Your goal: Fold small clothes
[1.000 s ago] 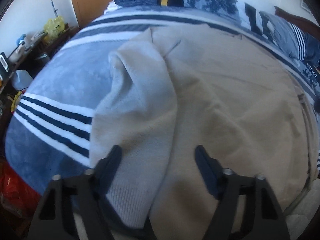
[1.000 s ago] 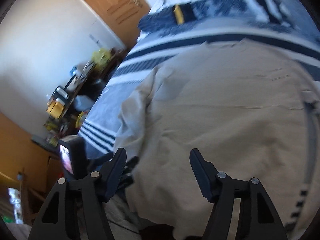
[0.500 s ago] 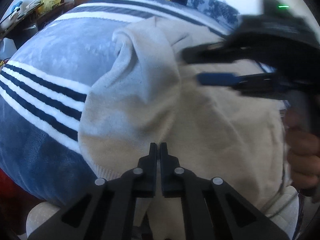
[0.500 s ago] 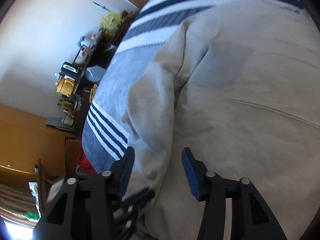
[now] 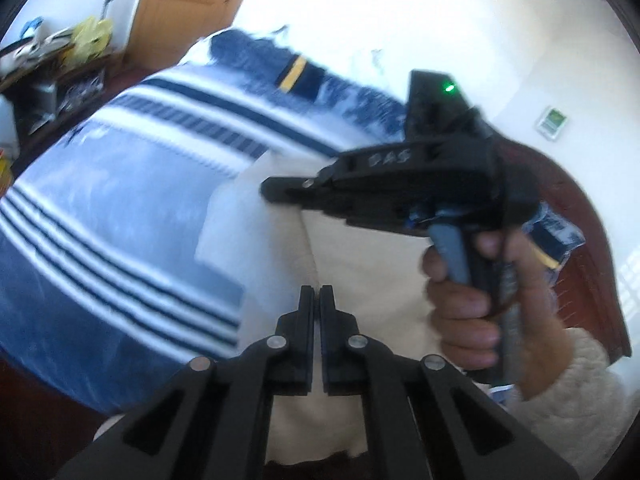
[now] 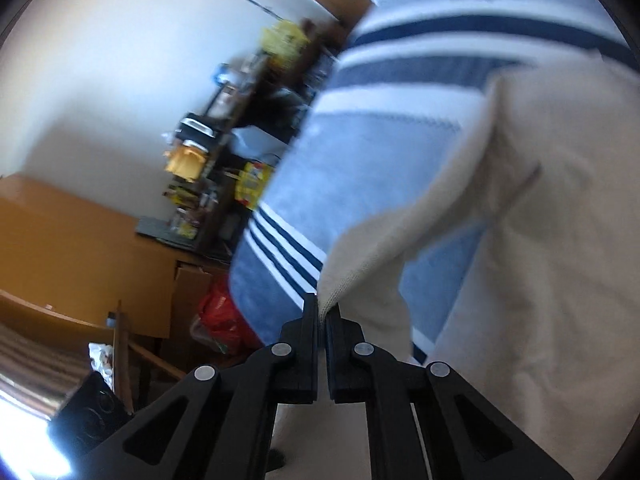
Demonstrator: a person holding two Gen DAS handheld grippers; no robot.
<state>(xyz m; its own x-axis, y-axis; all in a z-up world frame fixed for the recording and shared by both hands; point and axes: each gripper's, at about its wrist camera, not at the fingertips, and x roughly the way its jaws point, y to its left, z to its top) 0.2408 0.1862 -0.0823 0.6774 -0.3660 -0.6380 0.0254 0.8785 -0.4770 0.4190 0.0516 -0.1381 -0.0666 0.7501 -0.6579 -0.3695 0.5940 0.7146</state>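
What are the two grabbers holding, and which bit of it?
Both hold the beige sweater. The right gripper pinches the ribbed end of its sleeve. The left gripper is shut on the sweater's fabric; which part, the pictures don't show.

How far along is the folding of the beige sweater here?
Early. Done: the right gripper is shut on the beige sweater's sleeve cuff, lifted off the striped blanket. In hand: the left gripper is shut on the sweater too. Left: laying the sleeve across, then folding the body.
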